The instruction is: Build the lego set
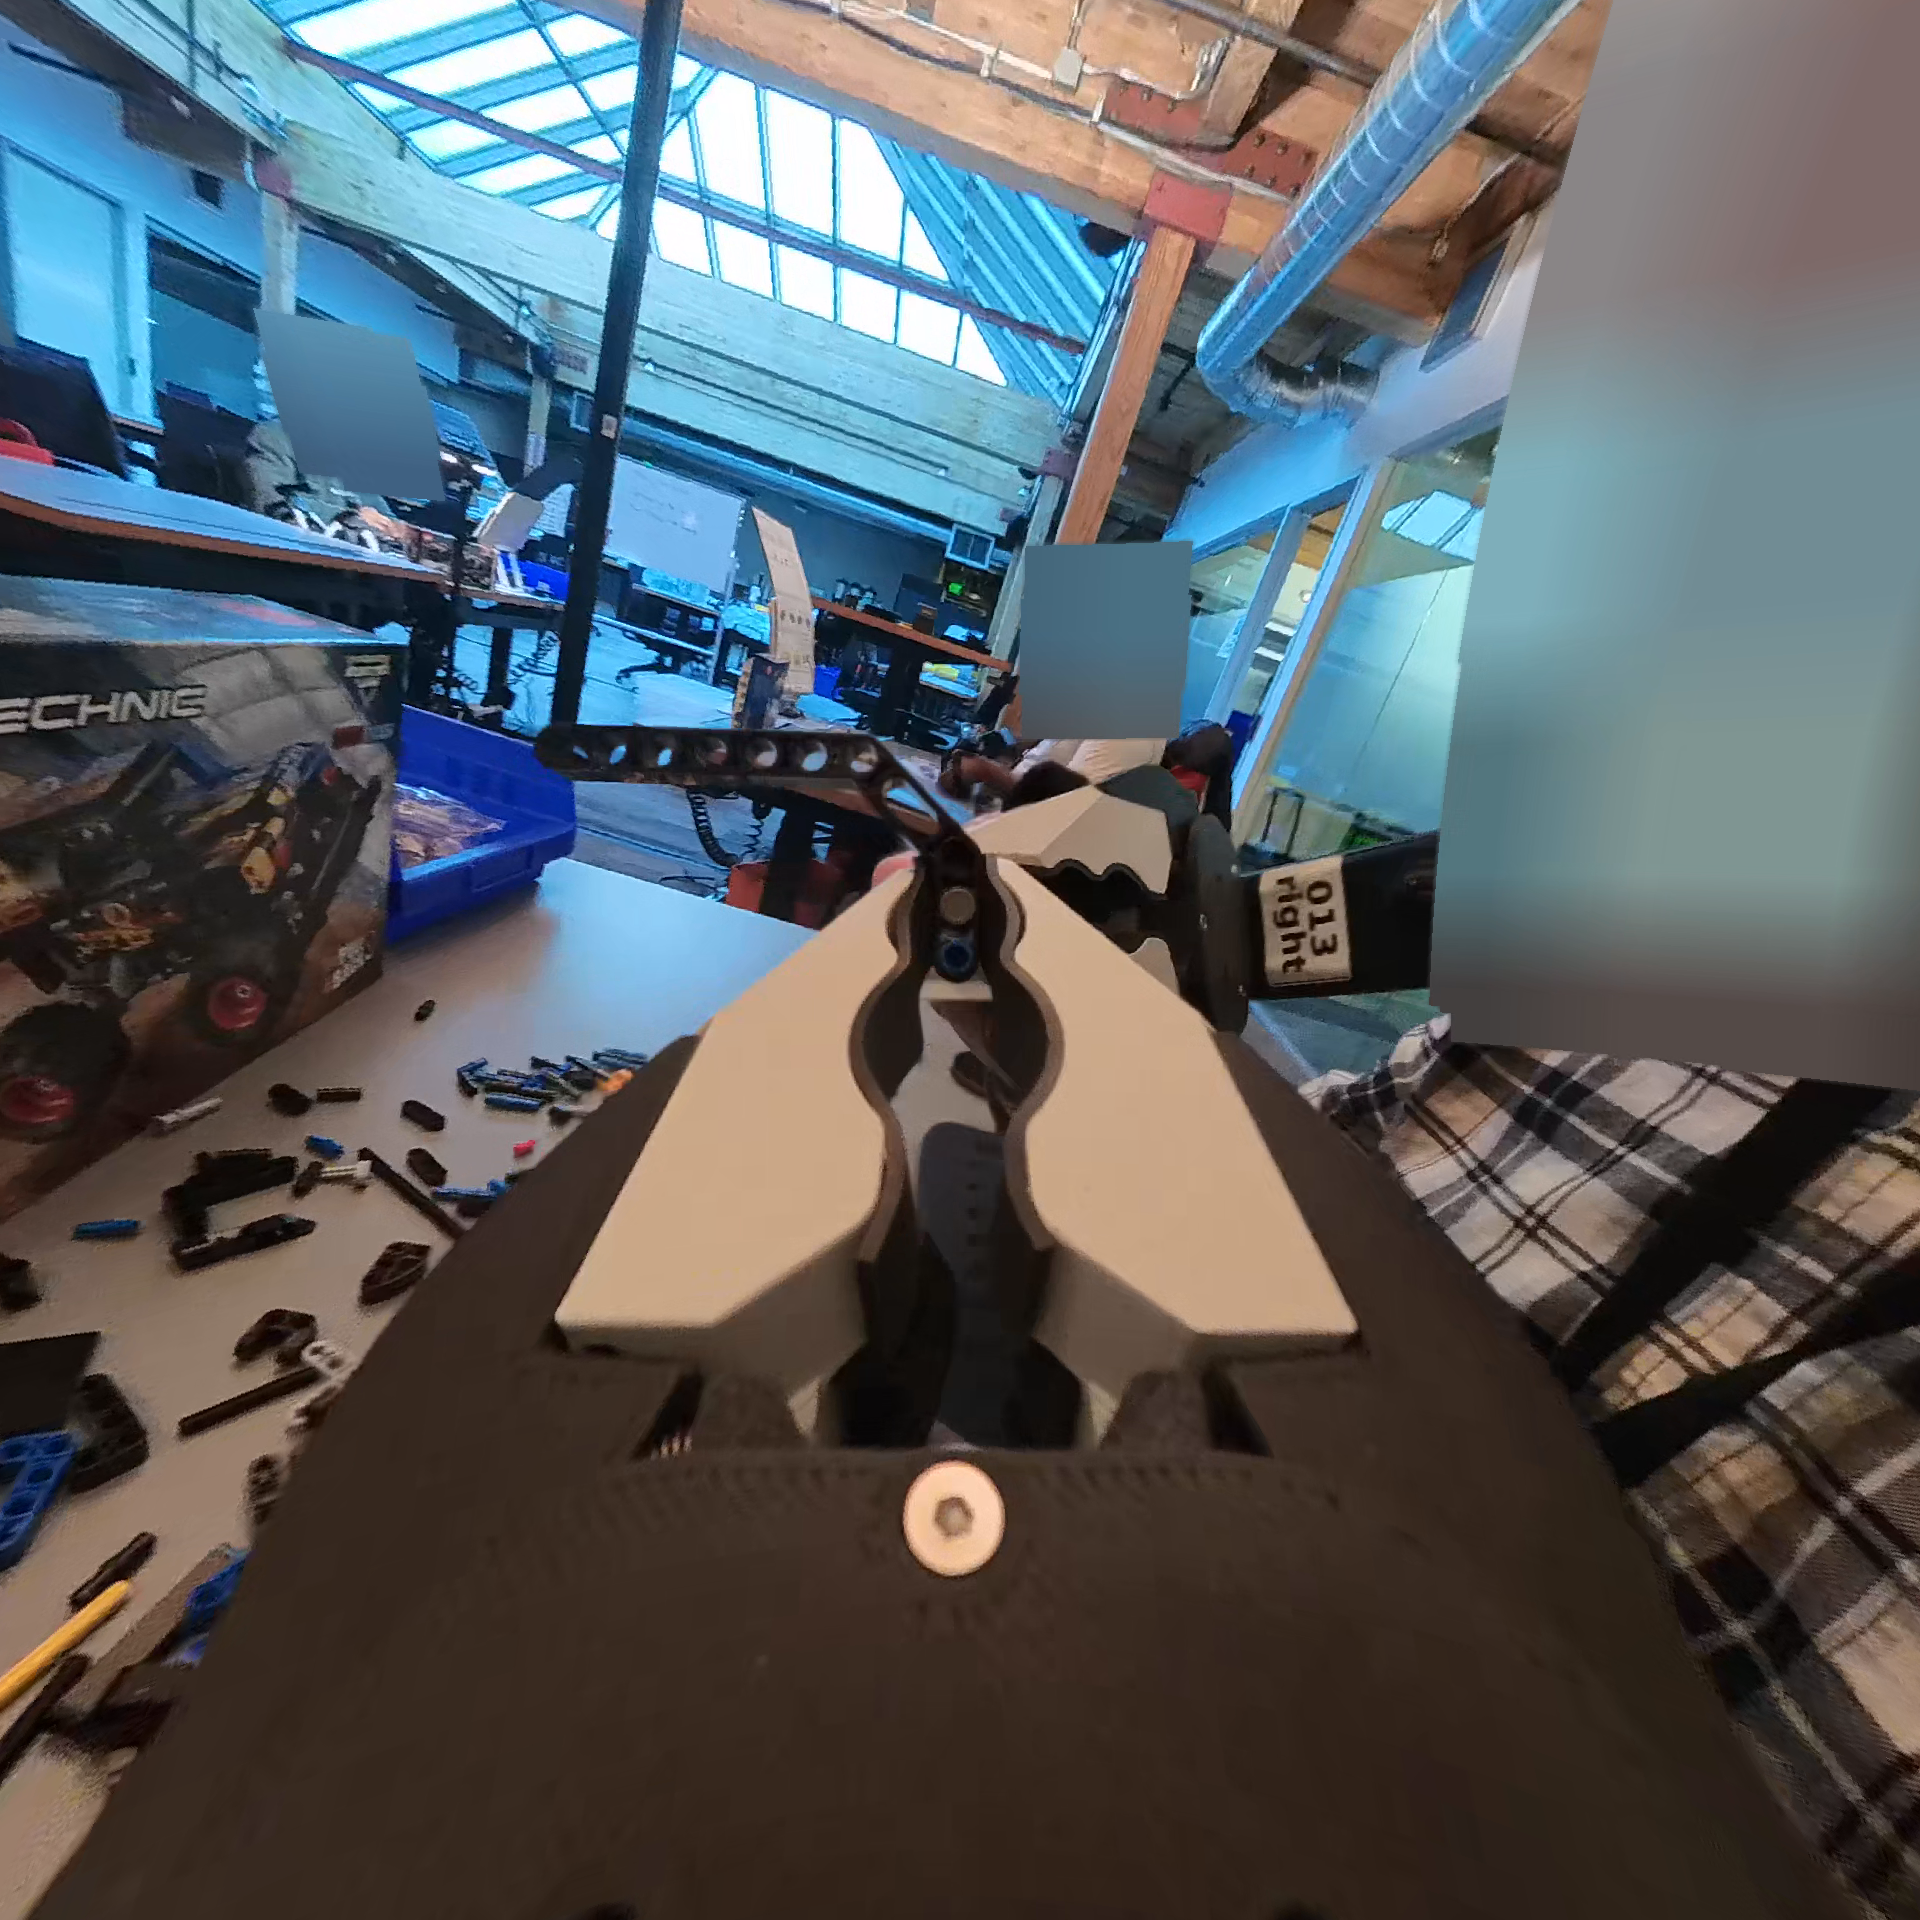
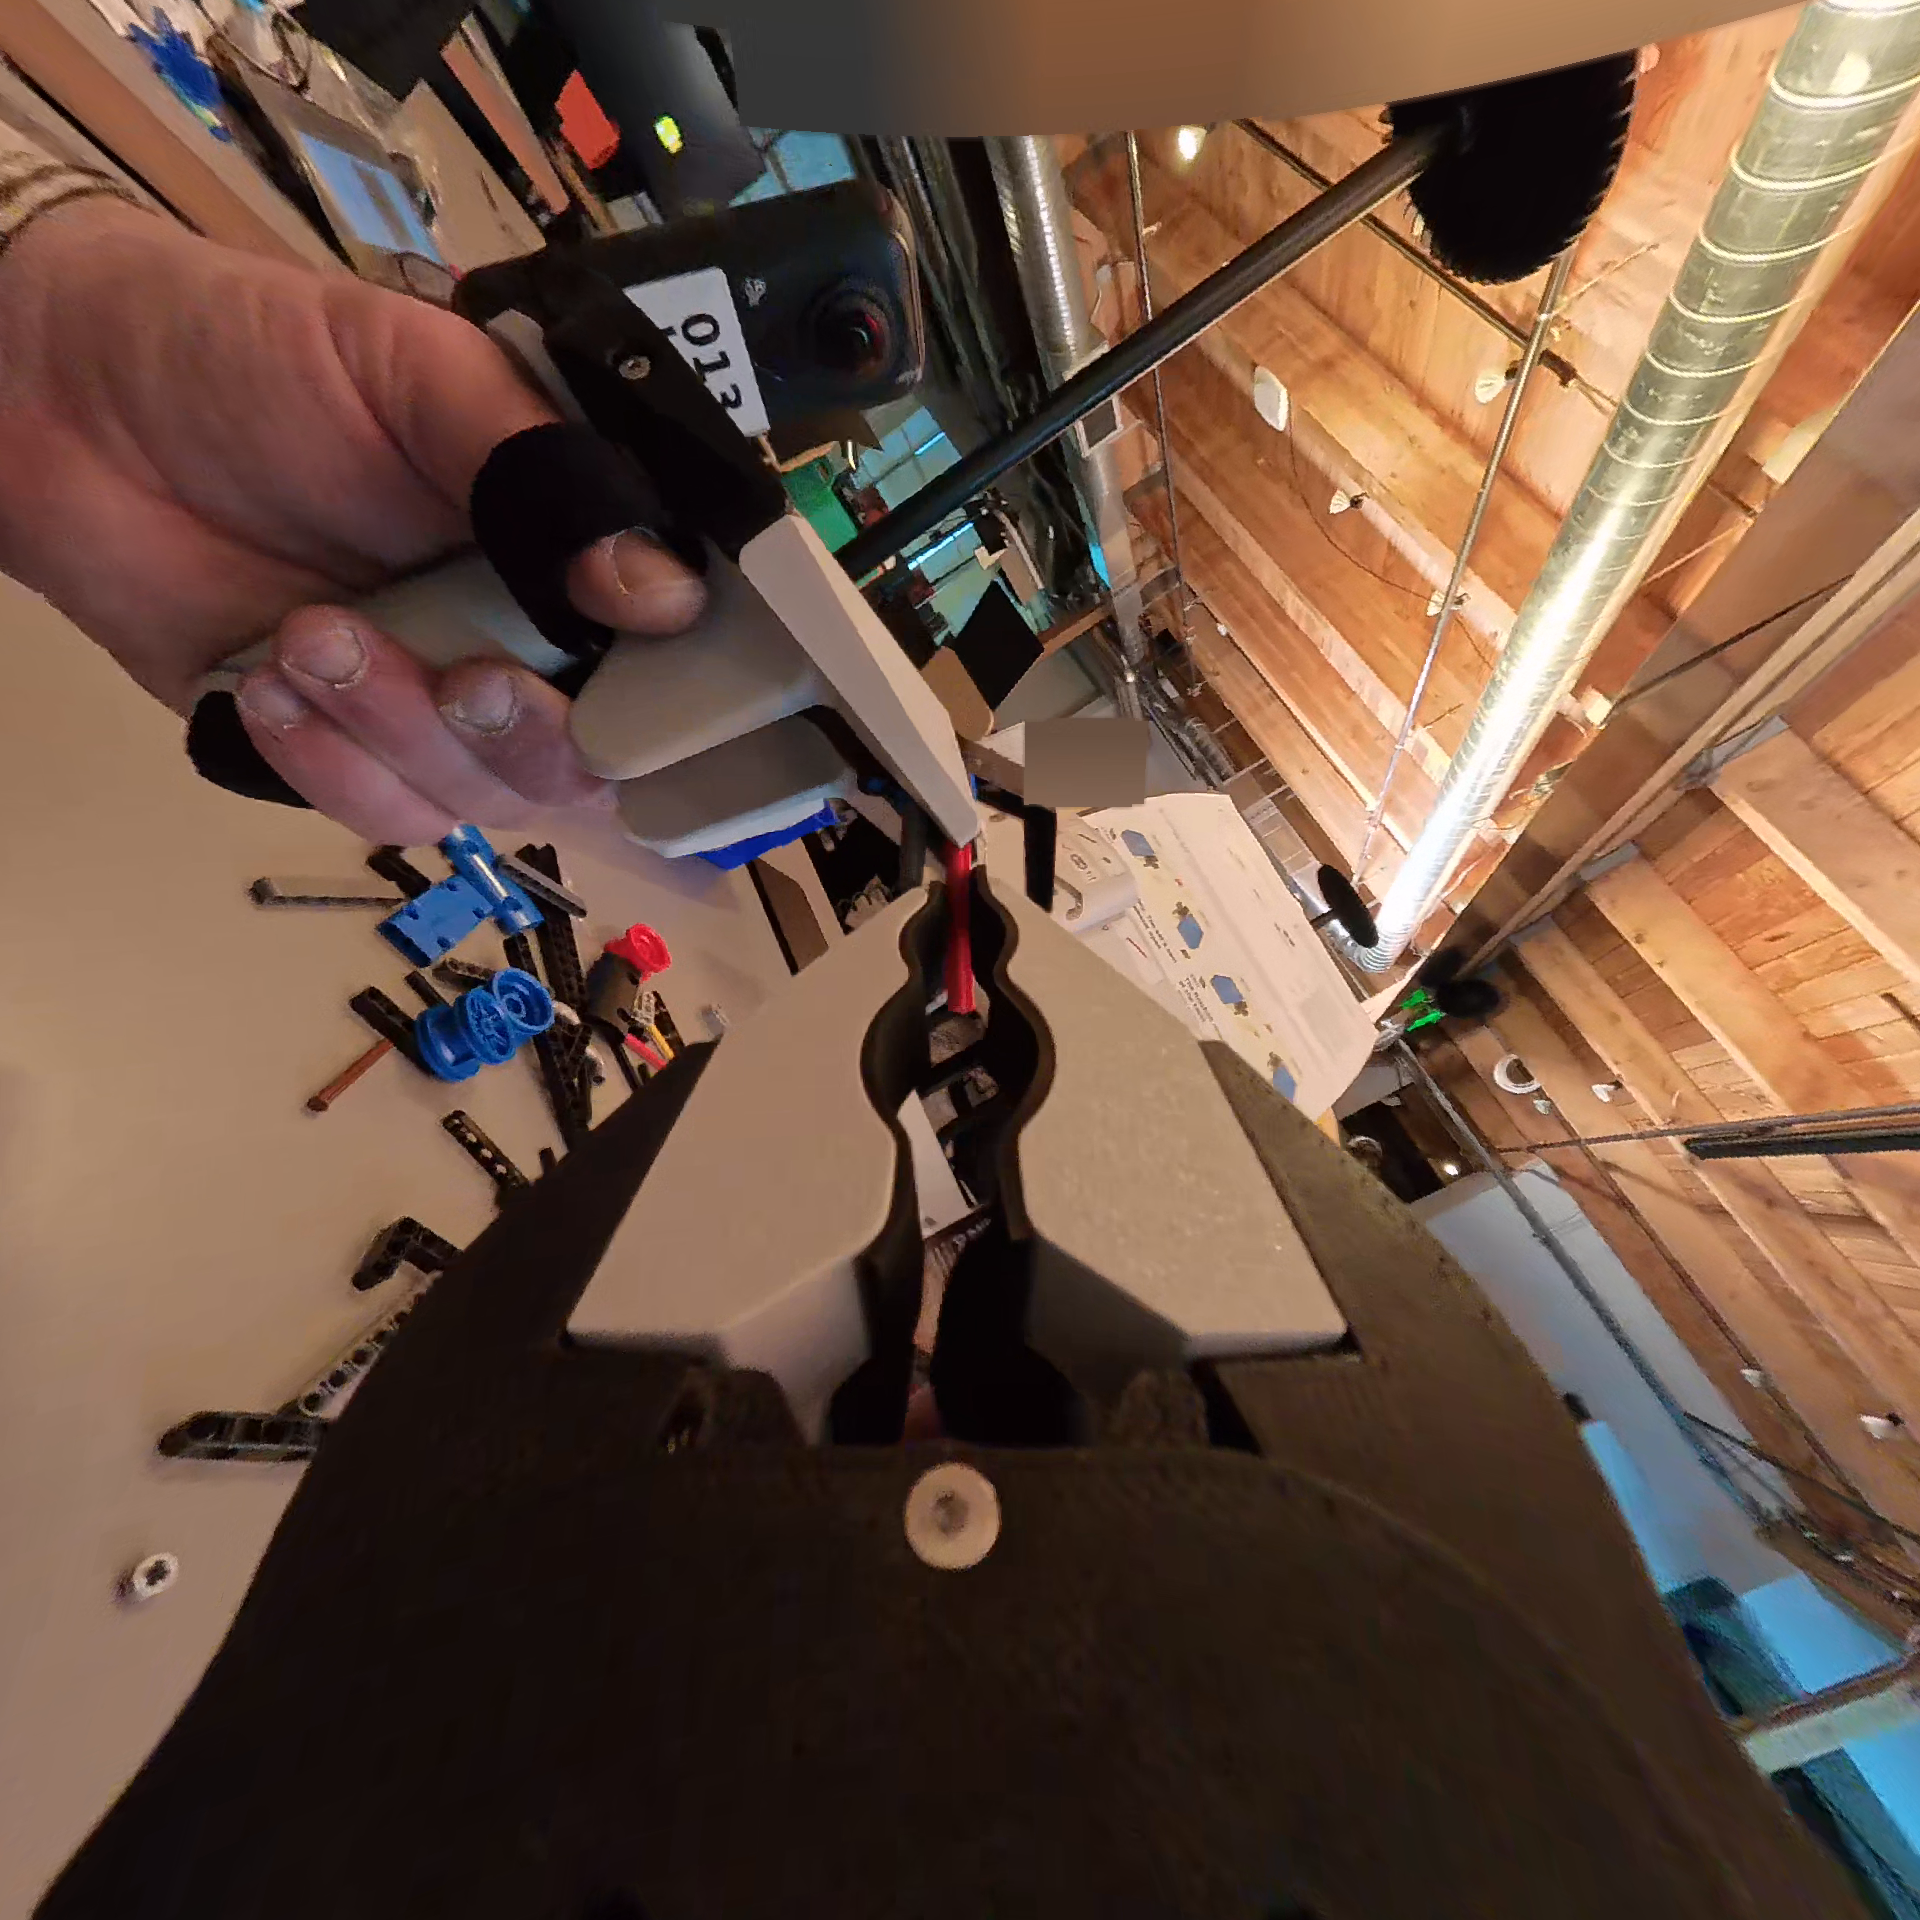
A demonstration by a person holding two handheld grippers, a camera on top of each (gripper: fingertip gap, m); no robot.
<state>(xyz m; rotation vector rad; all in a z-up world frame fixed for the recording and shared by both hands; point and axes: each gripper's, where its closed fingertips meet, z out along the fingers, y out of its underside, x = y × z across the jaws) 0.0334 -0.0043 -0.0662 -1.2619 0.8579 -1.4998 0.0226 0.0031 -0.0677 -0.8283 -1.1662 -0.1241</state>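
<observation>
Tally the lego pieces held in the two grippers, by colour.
Black: 1, the bent beam in the left gripper
Blue: 1, the pin in that beam
Red: 1, the axle in the right gripper
Total: 3

— What do those handheld tools look like up close?

— Both match. The left gripper (image 1: pixel 961 894) has a broad matte-black printed body with a silver hex screw (image 1: pixel 953 1519) set in its middle, and two pale grey fingers (image 1: pixel 790 1091) with wavy, black-lined inner edges. The right gripper (image 2: pixel 961 935) is built the same way, screw (image 2: pixel 951 1522) and all.

— Any markings?

— A white sticker (image 1: pixel 1304 925) with black writing on the right one's black handle, and a small black camera (image 2: pixel 831 301) mounted above the other.

— And the person?

— A black-and-white plaid shirt (image 1: pixel 1558 1195), with black fabric sleeves (image 2: pixel 561 499) over some fingertips.
</observation>
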